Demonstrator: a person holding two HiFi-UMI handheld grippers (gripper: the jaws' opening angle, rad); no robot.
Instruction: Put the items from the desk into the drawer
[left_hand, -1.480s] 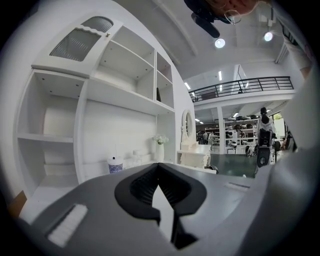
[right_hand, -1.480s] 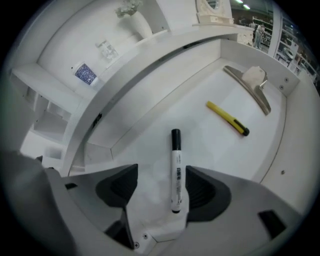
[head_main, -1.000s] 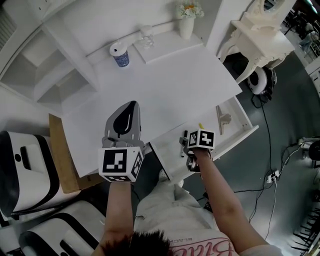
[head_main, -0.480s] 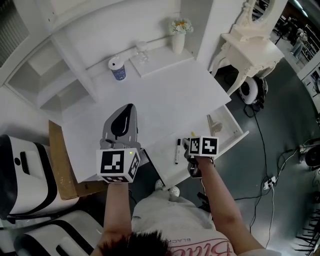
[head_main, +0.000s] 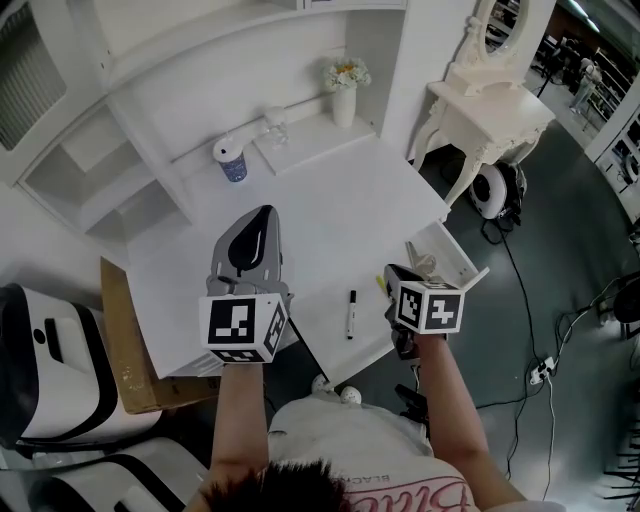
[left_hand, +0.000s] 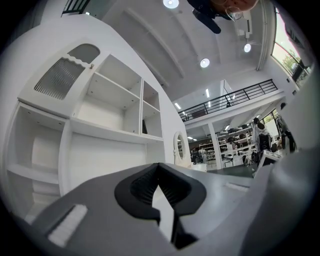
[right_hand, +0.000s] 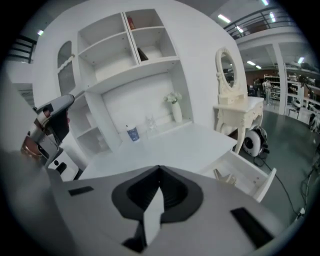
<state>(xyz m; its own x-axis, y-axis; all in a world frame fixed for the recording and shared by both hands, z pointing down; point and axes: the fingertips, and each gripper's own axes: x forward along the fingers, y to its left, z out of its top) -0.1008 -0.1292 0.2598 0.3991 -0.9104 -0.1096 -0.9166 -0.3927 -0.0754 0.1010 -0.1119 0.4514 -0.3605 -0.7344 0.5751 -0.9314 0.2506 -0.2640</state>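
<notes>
Black pen (head_main: 350, 313) lies on the white worktop (head_main: 340, 210) at lower centre, between my hands and outside the open drawer (head_main: 460, 262) at right. My left gripper (left_hand: 159, 166) points about level, fingers closed on nothing. My right gripper (right_hand: 159, 171) tilts downward beside the drawer; its fingers have just closed, empty. The cup (head_main: 230, 160) has blue print, too small to read.

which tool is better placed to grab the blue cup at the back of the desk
Left. The left tool is over the desk, nearer the blue cup; the right tool is by the open drawer, farther off. Both are shut.
</notes>
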